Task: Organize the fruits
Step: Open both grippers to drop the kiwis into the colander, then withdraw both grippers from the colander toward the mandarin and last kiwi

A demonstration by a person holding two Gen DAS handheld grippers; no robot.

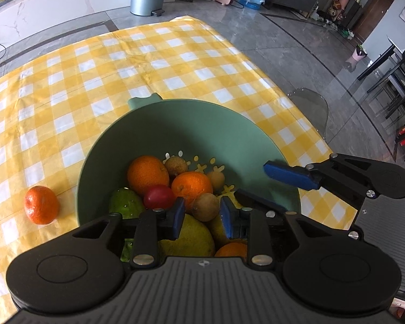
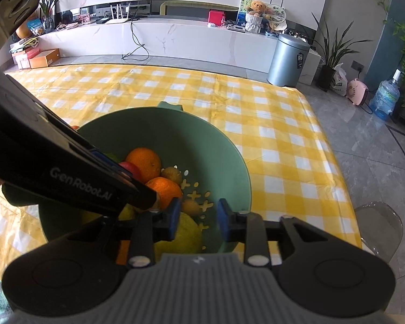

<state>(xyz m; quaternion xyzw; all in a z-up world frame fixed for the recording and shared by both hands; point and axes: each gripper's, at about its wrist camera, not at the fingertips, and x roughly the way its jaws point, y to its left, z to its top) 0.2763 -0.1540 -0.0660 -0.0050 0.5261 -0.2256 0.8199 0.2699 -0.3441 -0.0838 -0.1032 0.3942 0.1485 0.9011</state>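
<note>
We are hovering both grippers — left gripper (image 1: 202, 217) and right gripper (image 2: 198, 220), jaws narrowly parted, empty — over the green bowl (image 1: 175, 124), choosing one fruit from above

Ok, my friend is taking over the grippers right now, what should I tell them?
Left gripper: jaws open, nothing held, above the fruit in the bowl.
Right gripper: jaws open, empty, over the bowl's right side.
Done: most fruit is in the bowl: oranges, a tomato, a big yellow fruit.
Left: one orange lies on the cloth, left of the bowl.
</note>
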